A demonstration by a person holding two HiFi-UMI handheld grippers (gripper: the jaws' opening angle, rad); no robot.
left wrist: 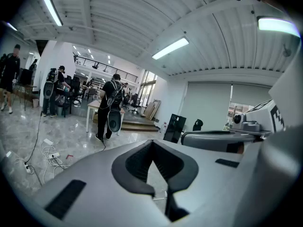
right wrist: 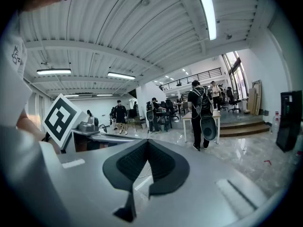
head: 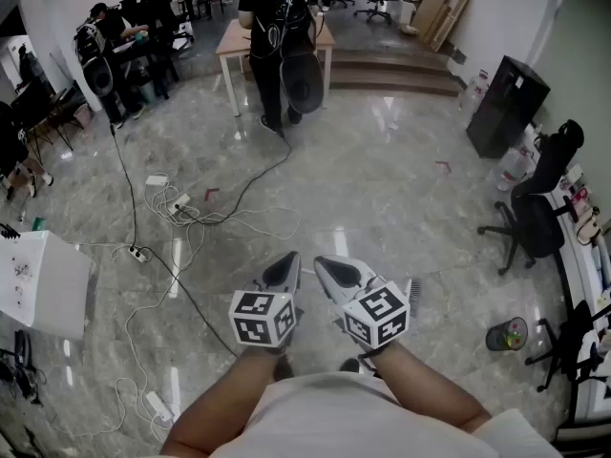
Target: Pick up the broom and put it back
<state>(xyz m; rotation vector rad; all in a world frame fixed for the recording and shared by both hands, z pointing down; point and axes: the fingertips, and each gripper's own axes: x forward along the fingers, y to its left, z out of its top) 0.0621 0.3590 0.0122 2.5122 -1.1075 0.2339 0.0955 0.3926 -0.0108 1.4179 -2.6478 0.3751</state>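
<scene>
One left gripper (head: 284, 265), one right gripper (head: 326, 269), both closed tight and empty, one black cabinet (head: 506, 103), one table (head: 232, 44)

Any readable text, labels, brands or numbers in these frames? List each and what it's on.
No legible text anywhere.
left tool's cube, right tool's cube: black-and-white square patterns, no letters.
Emblem on white garment, right gripper view: too blurred to read.

Pale grey left tongs (head: 284, 261), grey-veined marble floor (head: 401, 208)
</scene>
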